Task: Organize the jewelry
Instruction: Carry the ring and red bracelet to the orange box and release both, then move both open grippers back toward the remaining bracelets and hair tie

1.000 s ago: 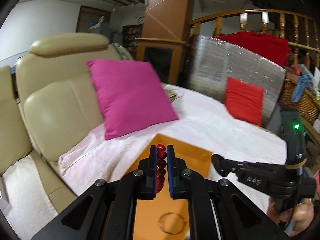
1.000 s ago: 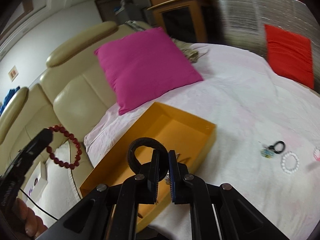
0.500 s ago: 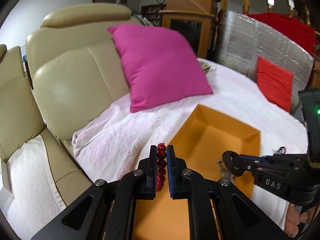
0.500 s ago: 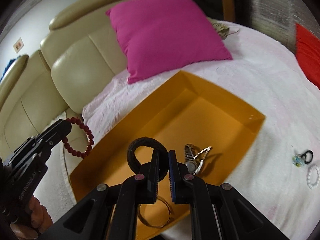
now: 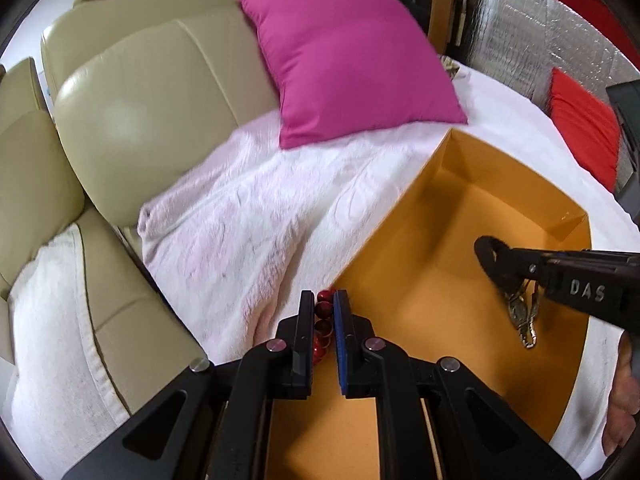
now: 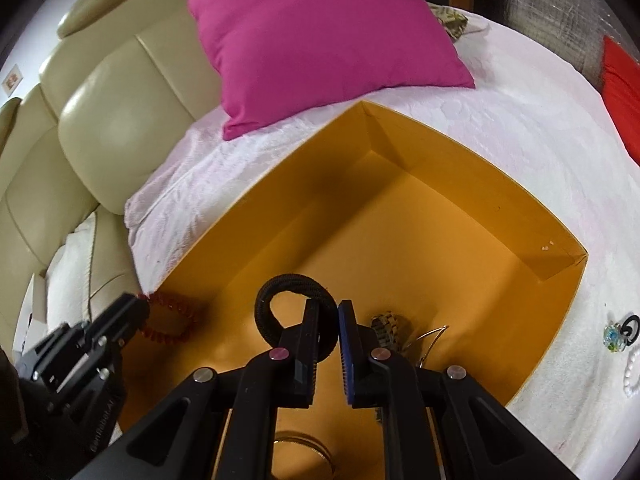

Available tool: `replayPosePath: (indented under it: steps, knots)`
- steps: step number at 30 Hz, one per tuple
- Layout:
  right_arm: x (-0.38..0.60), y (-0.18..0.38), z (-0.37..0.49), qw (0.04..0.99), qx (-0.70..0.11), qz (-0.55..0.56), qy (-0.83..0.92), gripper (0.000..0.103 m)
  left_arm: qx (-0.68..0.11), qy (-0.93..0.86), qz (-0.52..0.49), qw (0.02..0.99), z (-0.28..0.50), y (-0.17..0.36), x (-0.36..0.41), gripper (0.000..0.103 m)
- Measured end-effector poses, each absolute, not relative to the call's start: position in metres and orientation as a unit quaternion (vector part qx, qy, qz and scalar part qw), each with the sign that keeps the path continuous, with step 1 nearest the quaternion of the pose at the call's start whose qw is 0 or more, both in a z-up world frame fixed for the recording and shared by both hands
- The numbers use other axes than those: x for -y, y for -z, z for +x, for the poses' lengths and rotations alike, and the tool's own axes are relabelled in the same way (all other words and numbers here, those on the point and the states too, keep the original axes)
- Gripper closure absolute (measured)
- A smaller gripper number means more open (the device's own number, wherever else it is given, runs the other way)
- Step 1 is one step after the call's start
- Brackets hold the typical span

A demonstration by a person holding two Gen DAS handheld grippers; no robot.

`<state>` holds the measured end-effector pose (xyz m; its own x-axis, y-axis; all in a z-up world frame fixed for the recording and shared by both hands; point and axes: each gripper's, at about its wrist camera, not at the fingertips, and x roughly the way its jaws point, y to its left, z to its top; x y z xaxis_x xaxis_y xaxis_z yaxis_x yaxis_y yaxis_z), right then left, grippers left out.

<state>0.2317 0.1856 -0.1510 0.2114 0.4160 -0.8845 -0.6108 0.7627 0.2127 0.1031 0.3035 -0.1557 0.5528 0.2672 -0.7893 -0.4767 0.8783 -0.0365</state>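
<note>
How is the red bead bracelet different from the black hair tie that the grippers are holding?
The red bead bracelet is a string of round glossy beads; the black hair tie is one smooth matte band. The bracelet is clamped in the left hand-held gripper at the orange box's near left edge; the hair tie is in the right hand-held gripper, over the box's middle. Both are closed loops pinched at one side.
</note>
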Motion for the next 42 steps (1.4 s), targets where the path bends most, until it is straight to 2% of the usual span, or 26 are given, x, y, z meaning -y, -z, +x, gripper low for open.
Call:
replayPosePath:
  steps: [2,4,6,8,9,11,14,21,24,30,42]
  knots:
    - [-0.185,0.151,0.234,0.772,-0.537,-0.084,-0.328,0.090,-0.426,-0.217,-0.113,0.871,0.104,0.155,-0.301,0.089]
    - [-0.182,0.147,0.235,0.773,-0.537,-0.075,-0.329,0.090,-0.429,-0.225,-0.108,0.868,0.106,0.154,-0.299,0.082]
    - [-0.174,0.138,0.234,0.777,-0.528,-0.059,-0.338,0.088,-0.424,-0.232,-0.106,0.869,0.103,0.149,-0.298,0.060]
    - [-0.165,0.128,0.234,0.785,-0.514,-0.046,-0.342,0.081,-0.412,-0.244,-0.101,0.872,0.099,0.141,-0.296,0.052]
    - [-0.158,0.121,0.233,0.791,-0.505,-0.037,-0.343,0.075,-0.402,-0.249,-0.097,0.876,0.096,0.134,-0.294,0.052]
    - [-0.146,0.109,0.232,0.802,-0.489,-0.019,-0.344,0.069,-0.388,-0.253,-0.092,0.881,0.092,0.121,-0.291,0.050]
    - [-0.120,0.086,0.229,0.820,-0.459,0.004,-0.343,0.069,-0.363,-0.257,-0.083,0.892,0.084,0.100,-0.280,0.039]
    - [-0.037,0.047,0.218,0.851,-0.414,0.049,-0.319,0.069,-0.317,-0.233,-0.060,0.917,0.071,0.054,-0.232,0.037]
    - [0.004,0.038,0.214,0.861,-0.406,0.064,-0.300,0.069,-0.297,-0.217,-0.038,0.929,0.067,0.035,-0.200,0.026]
    - [0.090,0.027,0.205,0.879,-0.396,0.085,-0.252,0.069,-0.282,-0.169,-0.007,0.944,0.069,0.013,-0.142,0.026]
    - [0.245,0.065,0.196,0.884,-0.394,0.181,-0.175,0.069,-0.315,-0.109,0.073,0.940,0.103,0.026,-0.042,0.026]
